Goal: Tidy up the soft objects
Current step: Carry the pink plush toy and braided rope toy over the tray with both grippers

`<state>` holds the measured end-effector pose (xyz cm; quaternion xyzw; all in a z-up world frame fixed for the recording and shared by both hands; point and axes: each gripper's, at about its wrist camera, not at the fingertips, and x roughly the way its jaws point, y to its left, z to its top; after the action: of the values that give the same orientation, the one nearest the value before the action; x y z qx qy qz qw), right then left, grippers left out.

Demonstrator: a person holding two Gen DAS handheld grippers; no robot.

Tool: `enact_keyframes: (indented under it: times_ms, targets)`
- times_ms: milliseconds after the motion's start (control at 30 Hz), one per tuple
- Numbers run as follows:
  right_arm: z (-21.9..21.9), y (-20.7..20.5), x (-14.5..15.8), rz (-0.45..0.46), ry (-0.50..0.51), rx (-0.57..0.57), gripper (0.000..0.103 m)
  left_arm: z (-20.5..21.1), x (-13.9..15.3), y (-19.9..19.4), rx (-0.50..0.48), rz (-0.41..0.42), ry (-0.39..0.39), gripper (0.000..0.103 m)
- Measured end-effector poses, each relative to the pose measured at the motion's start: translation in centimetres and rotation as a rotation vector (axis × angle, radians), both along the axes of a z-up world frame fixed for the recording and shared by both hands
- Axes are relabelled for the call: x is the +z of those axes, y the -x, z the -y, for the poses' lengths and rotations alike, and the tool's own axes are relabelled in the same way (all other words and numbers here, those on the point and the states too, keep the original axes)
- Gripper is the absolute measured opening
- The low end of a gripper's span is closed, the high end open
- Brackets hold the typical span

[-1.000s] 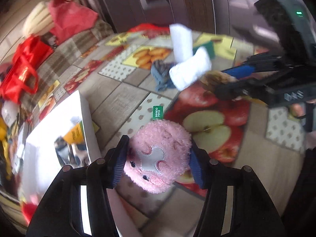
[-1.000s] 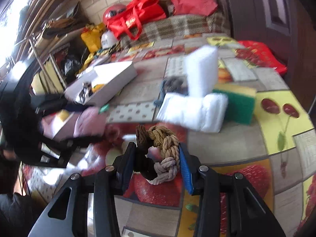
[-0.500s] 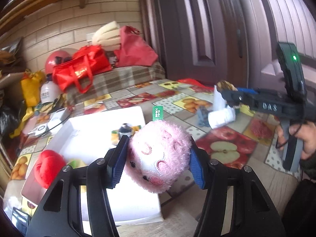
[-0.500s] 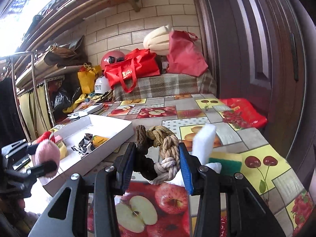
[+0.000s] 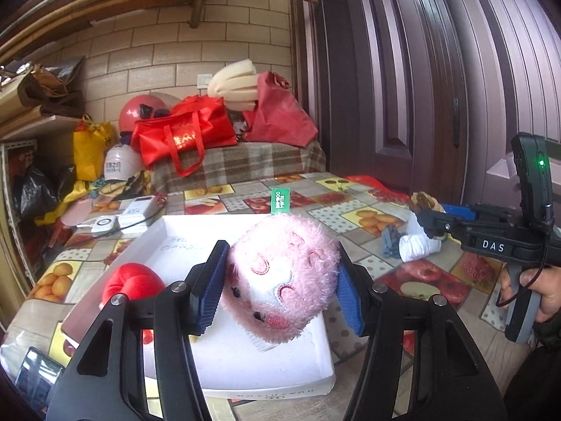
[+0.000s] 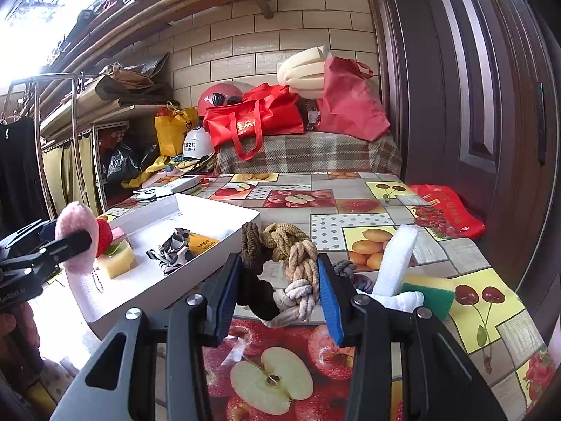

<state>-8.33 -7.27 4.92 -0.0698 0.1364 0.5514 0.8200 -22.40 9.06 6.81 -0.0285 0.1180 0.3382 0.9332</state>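
Observation:
My left gripper [image 5: 277,289] is shut on a fluffy pink plush toy [image 5: 284,273] with a green tag, held above the white tray [image 5: 245,361]. A red plush [image 5: 131,284] lies in the tray's left part. My right gripper [image 6: 277,298] is shut on a braided rope knot [image 6: 287,266] in brown, tan and cream, held over the fruit-print tablecloth [image 6: 273,368] to the right of the tray [image 6: 217,215]. In the right wrist view the tray also holds a yellow sponge [image 6: 117,263], a zebra-striped cloth [image 6: 173,249] and the red plush [image 6: 104,233]. The left gripper [image 6: 70,242] shows at that view's left edge.
On the cloth right of the tray lie a white foam block [image 6: 398,258], a rolled white towel [image 6: 399,300], a green-and-yellow sponge [image 6: 429,291] and a blue-grey rag [image 5: 389,240]. Red bags [image 6: 259,119] sit on a plaid bench behind. A dark door [image 6: 473,87] stands on the right.
The left gripper has swung left with the pink plush, from over the cloth to above the tray. The right gripper has lifted the rope knot and levelled out.

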Motion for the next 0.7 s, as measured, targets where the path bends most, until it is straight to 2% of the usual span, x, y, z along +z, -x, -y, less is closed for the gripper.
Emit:
enact_keyframes:
  times_ms: [200, 367, 700]
  targets:
    - [-0.1, 0.2, 0.0, 0.002, -0.003, 0.011, 0.043, -0.1, 0.2, 1.6, 0.081, 0.039, -0.043, 0.057]
    - [-1.1, 1.4, -0.1, 0.004, 0.008, 0.046, 0.043, -1.3, 0.1, 2.6, 0.132, 0.04, -0.025, 0.057]
    - [-5.5, 4.1, -0.6, 0.015, 0.057, 0.156, 0.042, -5.5, -1.1, 4.4, 0.2, 0.022, 0.106, 0.057]
